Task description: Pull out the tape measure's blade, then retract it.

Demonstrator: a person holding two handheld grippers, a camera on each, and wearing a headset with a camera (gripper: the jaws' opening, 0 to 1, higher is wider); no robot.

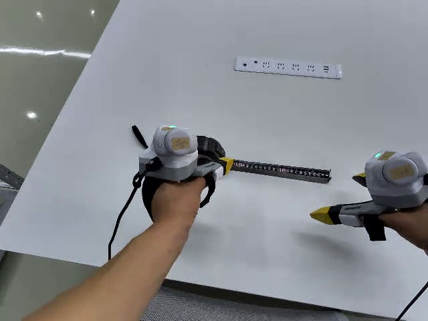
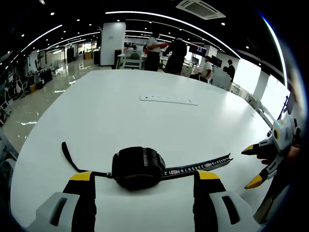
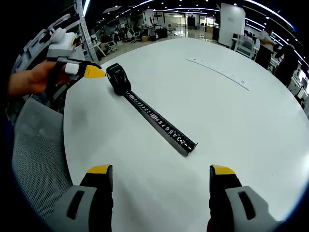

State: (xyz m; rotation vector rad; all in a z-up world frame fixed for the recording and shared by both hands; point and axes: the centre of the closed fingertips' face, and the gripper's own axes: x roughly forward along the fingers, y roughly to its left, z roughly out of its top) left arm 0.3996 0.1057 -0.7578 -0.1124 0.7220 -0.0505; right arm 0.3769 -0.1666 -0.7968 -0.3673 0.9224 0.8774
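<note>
Where left fingers gape, tape measure sits between

- On the black blade, right gripper view: white single digits, 1 up to 9, in repeating runs from the case outward.
- Between those runs: a red mark, too small to read.
- Left gripper view: same white digits on the blade, upside down, only partly legible.
- Head view: just fine pale ticks along the blade, nothing legible.
- On the yellow sticker atop the left gripper: faint print, unreadable.
- Likewise on the yellow sticker atop the right gripper.
- On the white power strip: small dark marks by the sockets, no legible lettering.
</note>
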